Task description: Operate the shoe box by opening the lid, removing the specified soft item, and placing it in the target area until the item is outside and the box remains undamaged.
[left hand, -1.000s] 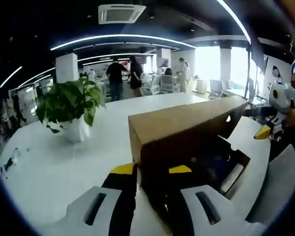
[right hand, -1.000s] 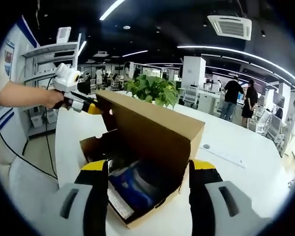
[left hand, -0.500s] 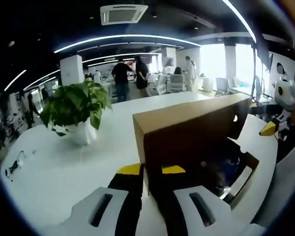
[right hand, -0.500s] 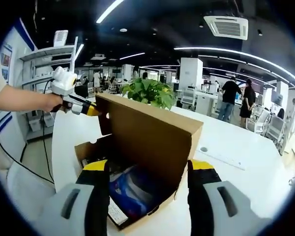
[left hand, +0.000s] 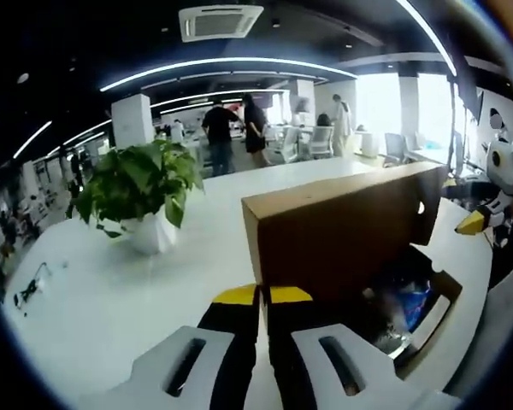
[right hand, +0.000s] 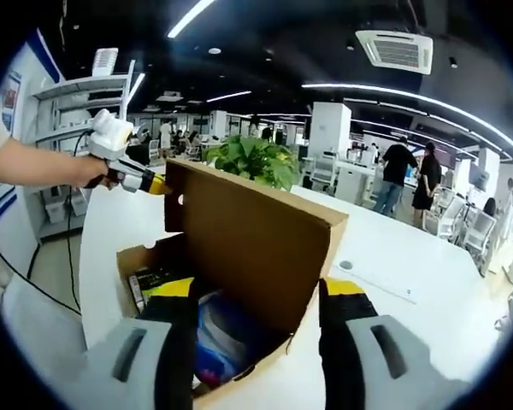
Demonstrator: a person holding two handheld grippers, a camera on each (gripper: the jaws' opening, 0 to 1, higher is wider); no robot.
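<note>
A brown cardboard shoe box (right hand: 141,256) sits on the white table with its lid (right hand: 248,248) swung upright. Inside lies a blue soft item (right hand: 222,329) beside printed packaging. My left gripper (left hand: 263,295) has its yellow tips pinched on the near corner of the lid (left hand: 342,231); in the right gripper view the left gripper (right hand: 154,184) holds that corner from the left. My right gripper (right hand: 258,290) stands open, its jaws wide on either side of the box's near end. In the left gripper view the blue item (left hand: 410,295) shows behind the lid, and the right gripper (left hand: 474,222) at the far right.
A potted green plant (left hand: 141,184) in a white pot stands on the table (left hand: 85,299) beyond the box. A small dark thing (left hand: 26,290) lies near the table's left edge. A grey chair (right hand: 34,342) is beside the table. People stand far back in the office.
My left jaws have drawn together onto the lid's corner edge. The right gripper view has dropped nearer the box, with its jaws still wide apart. The lid stays upright.
</note>
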